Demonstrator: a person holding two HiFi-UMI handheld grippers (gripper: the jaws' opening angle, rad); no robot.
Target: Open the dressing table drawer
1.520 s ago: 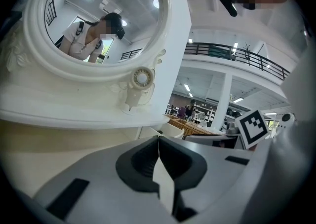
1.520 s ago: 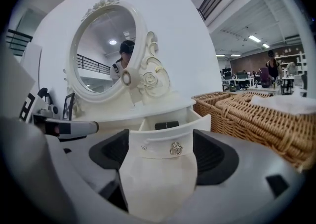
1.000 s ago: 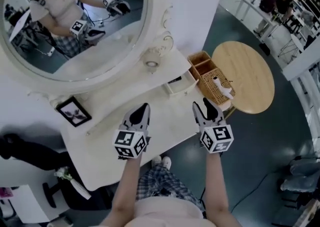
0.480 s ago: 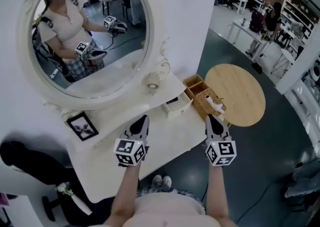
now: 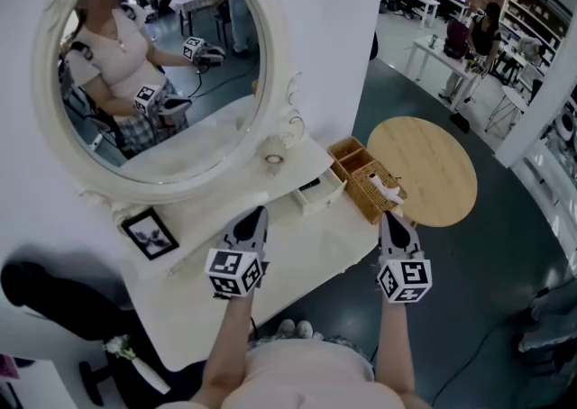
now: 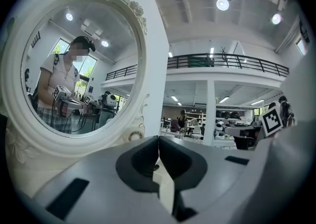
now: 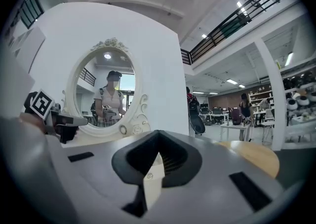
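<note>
Seen from above, a person stands at a white dressing table (image 5: 297, 249) with an oval mirror (image 5: 162, 74). The left gripper (image 5: 256, 214) hovers over the tabletop, its two jaws pressed together with nothing between them. The right gripper (image 5: 390, 216) hangs by the table's right edge, jaws likewise closed tip to tip and empty. The small white drawer (image 5: 322, 189) sits on the tabletop below the mirror, ahead of both grippers and touching neither, and appears partly pulled out. A wicker basket (image 5: 371, 184) lies just right of it, a framed picture (image 5: 150, 234) far left, a round wooden table (image 5: 433, 164) beyond
</note>
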